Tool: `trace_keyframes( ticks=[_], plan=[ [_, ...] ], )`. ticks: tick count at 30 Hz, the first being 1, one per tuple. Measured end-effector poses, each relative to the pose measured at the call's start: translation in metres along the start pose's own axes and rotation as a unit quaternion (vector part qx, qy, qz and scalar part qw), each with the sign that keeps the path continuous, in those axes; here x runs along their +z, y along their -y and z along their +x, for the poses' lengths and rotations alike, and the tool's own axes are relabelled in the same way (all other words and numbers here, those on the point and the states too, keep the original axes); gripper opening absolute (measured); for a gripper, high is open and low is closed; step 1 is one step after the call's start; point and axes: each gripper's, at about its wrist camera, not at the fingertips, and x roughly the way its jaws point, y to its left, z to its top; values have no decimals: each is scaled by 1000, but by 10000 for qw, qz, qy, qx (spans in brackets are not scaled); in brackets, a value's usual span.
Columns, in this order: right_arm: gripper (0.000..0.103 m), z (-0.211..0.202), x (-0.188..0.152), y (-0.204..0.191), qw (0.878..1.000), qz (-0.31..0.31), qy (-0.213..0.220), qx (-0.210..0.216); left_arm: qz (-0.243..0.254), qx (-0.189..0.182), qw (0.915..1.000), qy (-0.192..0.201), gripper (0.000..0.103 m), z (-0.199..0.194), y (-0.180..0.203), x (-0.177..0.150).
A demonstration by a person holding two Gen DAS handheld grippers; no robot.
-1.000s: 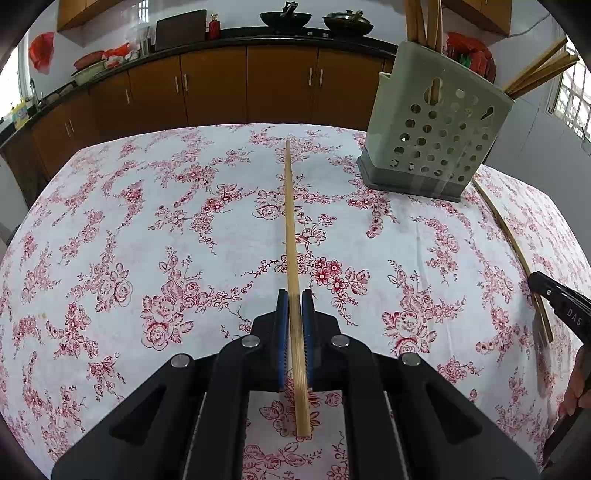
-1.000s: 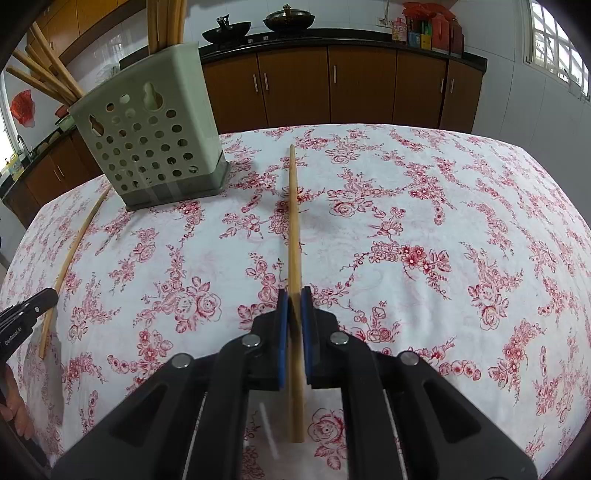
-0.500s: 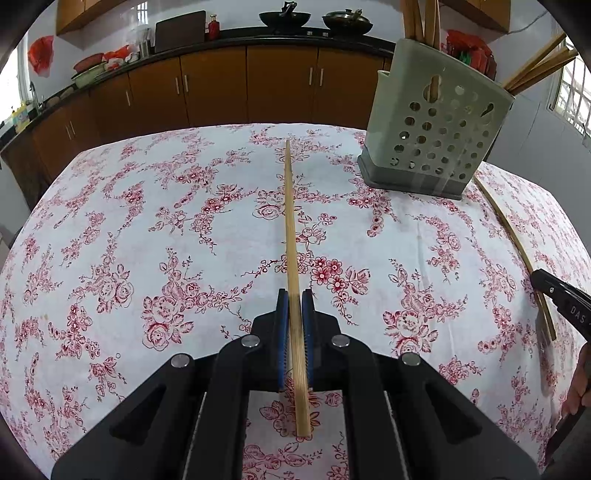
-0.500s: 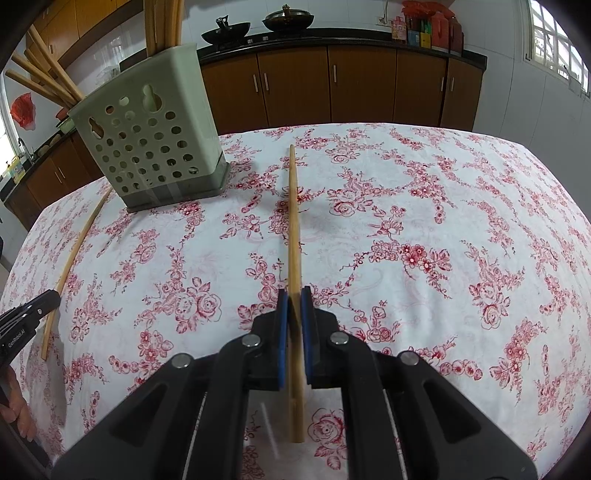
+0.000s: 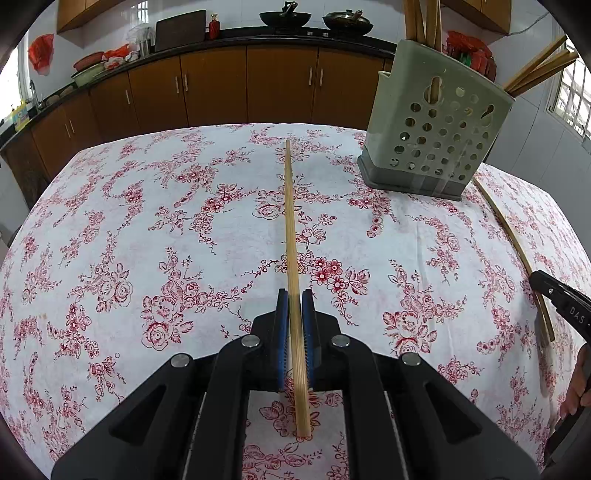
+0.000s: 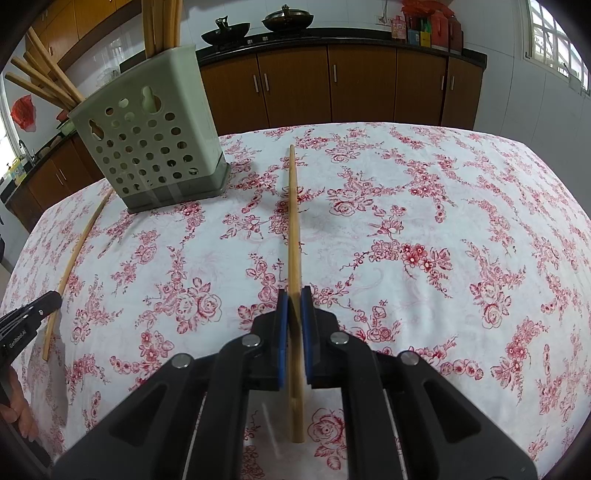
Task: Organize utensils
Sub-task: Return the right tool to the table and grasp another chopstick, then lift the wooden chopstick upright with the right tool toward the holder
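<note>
Long pale bamboo chopstick point(image 5: 291, 236), seemingly ridged

You're in a home kitchen. Brown wooden base cabinets point(image 5: 280, 85) run along the back wall under a dark countertop point(image 6: 332, 35), with two black woks point(image 5: 284, 16) sitting on a stove there. Bowls and red bags point(image 5: 40, 55) crowd the left end near a sink tap. Wall cabinets point(image 5: 81, 14) hang above. You work at a table with a red floral tablecloth point(image 5: 147, 229), and a barred window point(image 6: 554, 40) is at the right.
</note>
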Motion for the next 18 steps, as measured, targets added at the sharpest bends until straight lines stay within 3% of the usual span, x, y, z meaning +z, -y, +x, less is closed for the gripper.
trace_keyframes(
  ticks=[18],
  plan=[
    [9, 0, 0, -1, 10000, -30, -5, -36, -72, -64, 10000, 1, 9, 0, 0, 1]
  ],
)
